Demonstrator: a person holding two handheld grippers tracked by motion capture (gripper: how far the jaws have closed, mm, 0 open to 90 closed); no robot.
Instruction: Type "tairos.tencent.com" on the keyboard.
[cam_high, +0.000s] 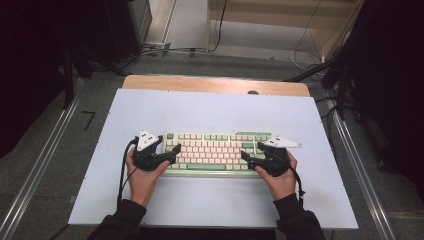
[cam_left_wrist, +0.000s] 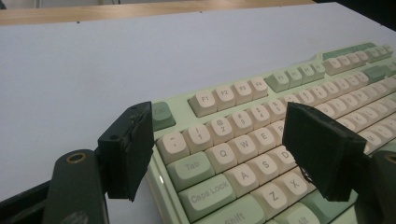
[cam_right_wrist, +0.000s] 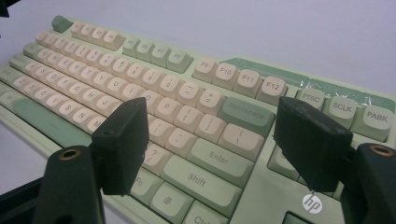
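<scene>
Grippers: left gripper (cam_high: 172, 152), right gripper (cam_high: 246, 157) both wide open, empty, straddling pale-green plastic keyboard (cam_high: 215, 150) ends. Advise closing evenly, lifting level.

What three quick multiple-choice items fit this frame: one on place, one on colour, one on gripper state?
1. Where are the grippers?
A. at the two ends of the keyboard
B. both at the table's far edge
C. stacked mid-table

2. Colour of the Enter key?
A. red
B. pale green
C. black

3. How do the jaws of the left gripper stand?
A. shut
B. clamped on a cable
C. open

Key: A, the left gripper and right gripper flank the keyboard; B, it is green in the right gripper view; C, keys show between the parted jaws.
</scene>
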